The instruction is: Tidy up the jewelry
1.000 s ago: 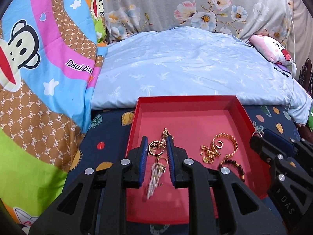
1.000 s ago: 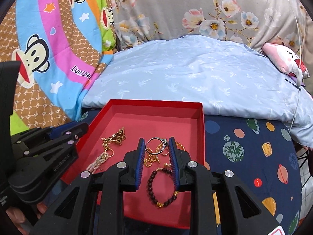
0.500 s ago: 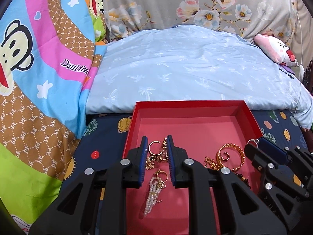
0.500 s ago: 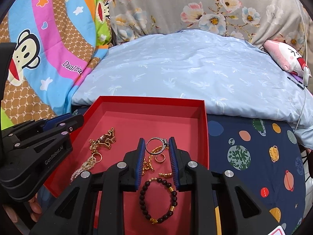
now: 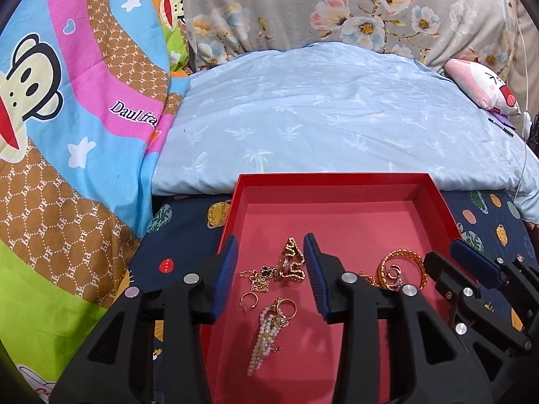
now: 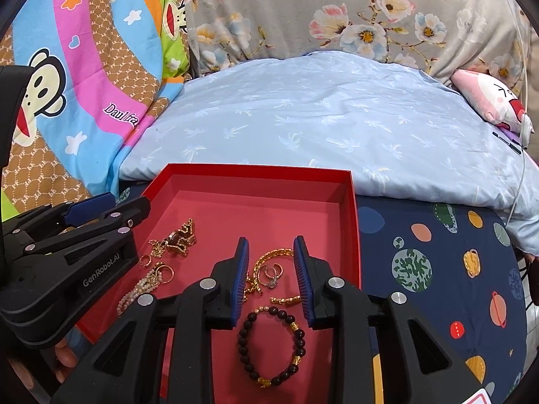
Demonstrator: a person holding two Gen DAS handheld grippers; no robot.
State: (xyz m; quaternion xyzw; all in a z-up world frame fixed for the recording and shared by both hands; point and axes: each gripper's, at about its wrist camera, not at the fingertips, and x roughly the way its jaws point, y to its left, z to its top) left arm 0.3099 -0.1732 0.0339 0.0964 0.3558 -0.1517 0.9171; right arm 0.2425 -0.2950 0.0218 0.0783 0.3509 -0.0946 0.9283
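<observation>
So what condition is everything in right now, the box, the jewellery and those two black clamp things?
Shallow red cardboard box: open, no lid on it, resting on the bed.
Dark beaded bracelet: lying loose in the box.
White pearl strand: lying loose, ungripped.
Gold chunky pieces: heaped, between the left pads but untouched.
Left gripper: jaws opening, empty.
Right gripper: jaws opening, small rings between them, ungripped.

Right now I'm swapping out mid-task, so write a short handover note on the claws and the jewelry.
Left claw: jaws opening, holding nothing, over the gold chain cluster.
Right claw: jaws opening slightly, empty, with the rings between its tips.
All jewelry lies loose in the red tray: pearl strand, beaded bracelet, gold bangle.
Done: pieces gathered in the tray.
Left: separating and sorting them.
</observation>
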